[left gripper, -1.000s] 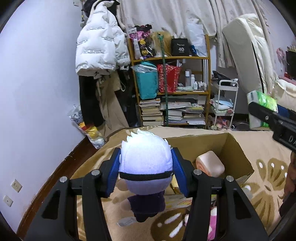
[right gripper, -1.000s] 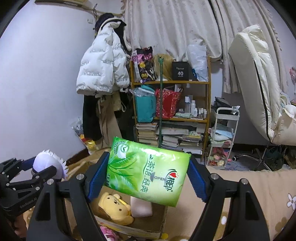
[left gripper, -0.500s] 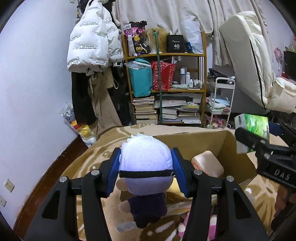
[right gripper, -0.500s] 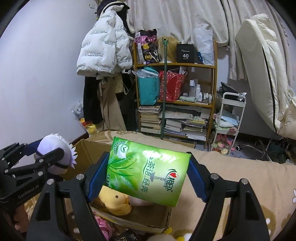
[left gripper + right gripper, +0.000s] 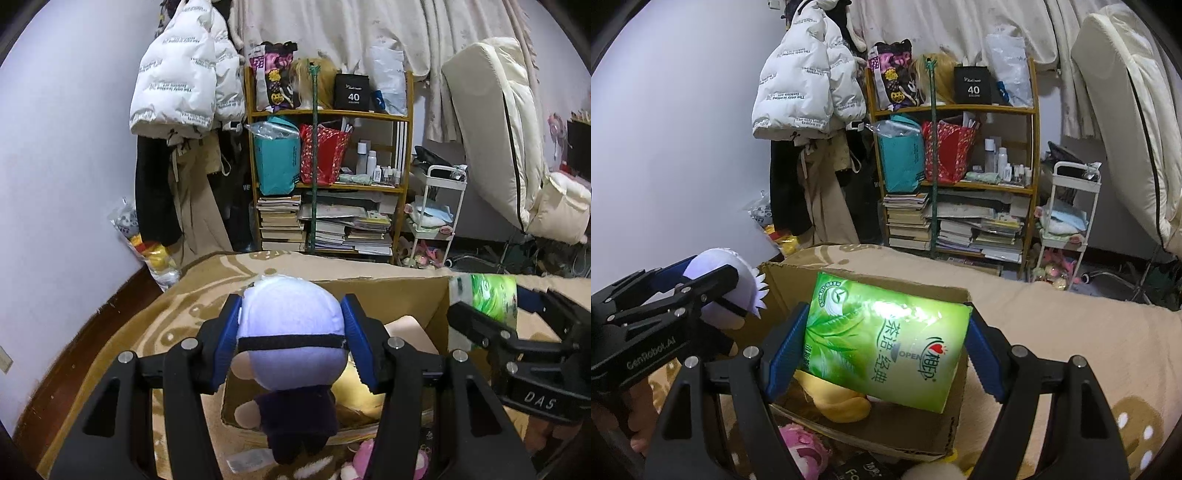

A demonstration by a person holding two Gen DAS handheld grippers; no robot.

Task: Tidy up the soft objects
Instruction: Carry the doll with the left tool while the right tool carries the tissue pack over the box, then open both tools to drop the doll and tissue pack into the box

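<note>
My left gripper (image 5: pixel 291 347) is shut on the head of a white-haired plush doll (image 5: pixel 291 332) with a black blindfold and dark body, held over the near-left part of an open cardboard box (image 5: pixel 388 291). My right gripper (image 5: pixel 882 343) is shut on a green tissue pack (image 5: pixel 886 336), held over the same box (image 5: pixel 886 428). A yellow plush (image 5: pixel 838 402) and a pale pink soft item (image 5: pixel 410 328) lie inside the box. The left gripper and doll show at the left of the right wrist view (image 5: pixel 720 284); the right gripper and pack show at the right of the left wrist view (image 5: pixel 491 295).
The box sits on a tan patterned blanket (image 5: pixel 1071 332). A pink plush (image 5: pixel 801 446) lies in front of the box. A cluttered bookshelf (image 5: pixel 328 184), hung coats (image 5: pixel 177 96), a white cart (image 5: pixel 436 214) and a cream mattress (image 5: pixel 506 147) stand behind.
Both grippers have come forward and down toward the box with their loads. The doll and the tissue pack now sit over the box opening, closer together.
</note>
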